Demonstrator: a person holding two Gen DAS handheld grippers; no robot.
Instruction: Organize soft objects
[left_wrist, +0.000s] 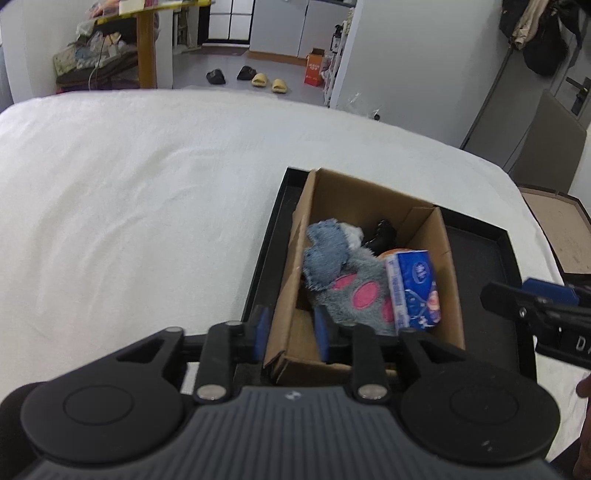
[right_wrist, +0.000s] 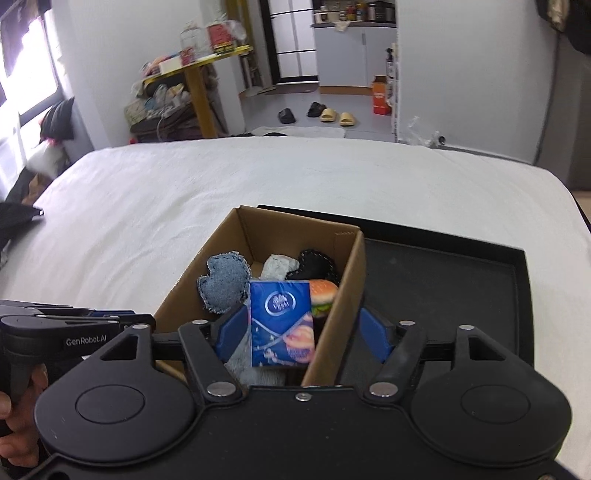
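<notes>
Now my bed (right_wrist: 184, 192) fills most of the view, with a black tray (right_wrist: 443, 280) near its right edge. My box (right_wrist: 295, 229) sits in the tray's left part, holding a grey plush (left_wrist: 354, 295), a denim pad (right_wrist: 223, 284), a tissue pack (right_wrist: 282, 325), a burger toy (right_wrist: 323, 295) and a black piece (right_wrist: 314, 266) at the far end. My left gripper (left_wrist: 291, 332) is released, straddling the box's near left wall. My right gripper (right_wrist: 301, 332) is released too, straddling the right wall beside the pack.
</notes>
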